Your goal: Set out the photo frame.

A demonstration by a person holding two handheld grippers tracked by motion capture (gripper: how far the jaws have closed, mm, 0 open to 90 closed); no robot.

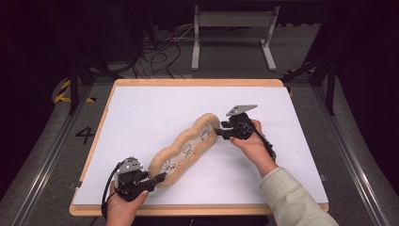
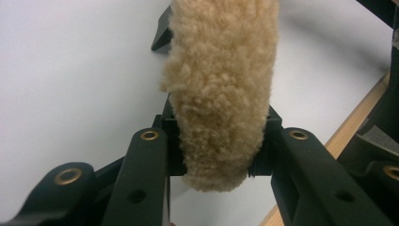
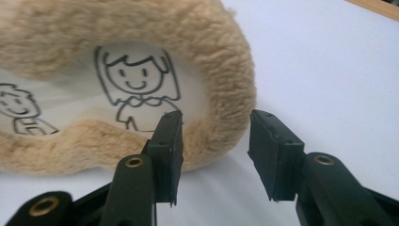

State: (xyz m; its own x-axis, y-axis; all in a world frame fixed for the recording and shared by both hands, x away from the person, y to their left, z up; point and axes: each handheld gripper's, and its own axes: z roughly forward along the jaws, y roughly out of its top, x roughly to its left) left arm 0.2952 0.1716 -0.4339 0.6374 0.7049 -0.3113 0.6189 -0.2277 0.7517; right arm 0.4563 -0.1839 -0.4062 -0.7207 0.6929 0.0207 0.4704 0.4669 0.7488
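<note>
Left gripper (image 1: pixel 159 178), lower left of frame: fingers (image 2: pixel 263 141) clamped on the near end of the fuzzy tan cushion (image 1: pixel 188 147). Right gripper (image 3: pixel 214 155), right of centre: fingers stood apart, pads clear of the far end. Cushion lay diagonally across the white bench (image 1: pixel 141 113), cartoon figures (image 3: pixel 136 89) facing up.

Lab or recording rig, not home. Wooden-edged worktop (image 1: pixel 188 83) covered with white sheet (image 1: pixel 155 108), set on grey carpet floor (image 1: pixel 47 141). Black curtains all round. Loose cables (image 1: pixel 160 56) tangled on floor at 11 o'clock. Grey metal frame legs (image 1: pixel 233 21) at 12 o'clock. Yellow-black hazard tape (image 1: pixel 63 92) and painted number 4 (image 1: pixel 85 135) at 9 o'clock. Metal rails (image 1: pixel 355 160) beside worktop at 3 o'clock.
</note>
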